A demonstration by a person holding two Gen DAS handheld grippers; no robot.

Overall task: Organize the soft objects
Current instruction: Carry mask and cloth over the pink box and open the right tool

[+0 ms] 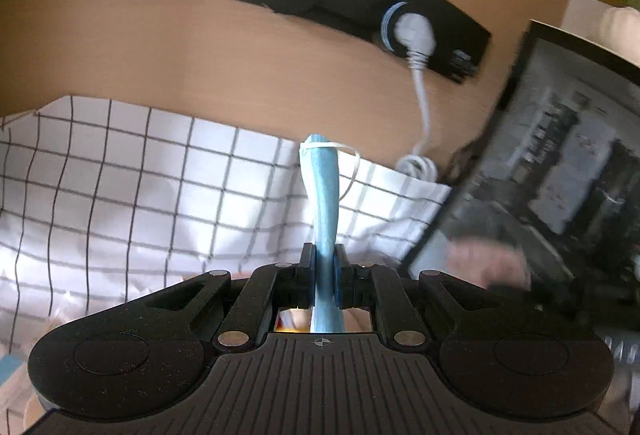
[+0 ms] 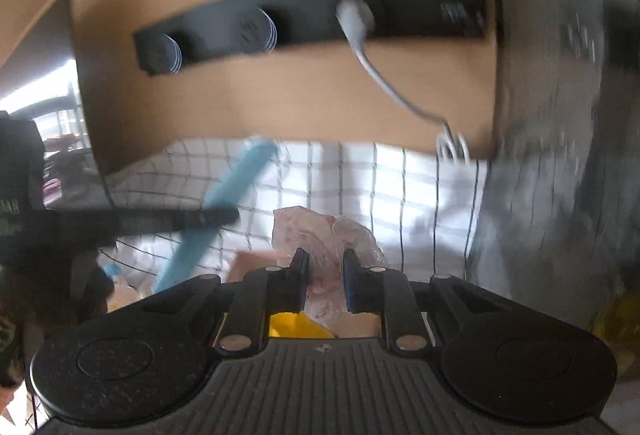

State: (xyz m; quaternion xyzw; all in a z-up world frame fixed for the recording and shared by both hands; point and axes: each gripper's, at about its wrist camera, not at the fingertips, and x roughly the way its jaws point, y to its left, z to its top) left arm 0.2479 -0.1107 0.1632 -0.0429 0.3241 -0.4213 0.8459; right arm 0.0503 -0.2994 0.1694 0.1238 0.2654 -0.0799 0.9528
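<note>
A folded blue face mask (white ear loop dangling) stands upright, clamped; a crumpled, pink-flecked clear plastic bag likewise.

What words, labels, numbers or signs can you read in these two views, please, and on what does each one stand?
None can be read.
Power strip: pale markings at its end, too blurred.
Framed picture: grey shapes, no legible text.
Dark object at the left edge: pale letters, cut off and blurred.
Left tool's base: a small crosshair mark, no lettering.
Right tool's base: a small emblem, unreadable.
</note>
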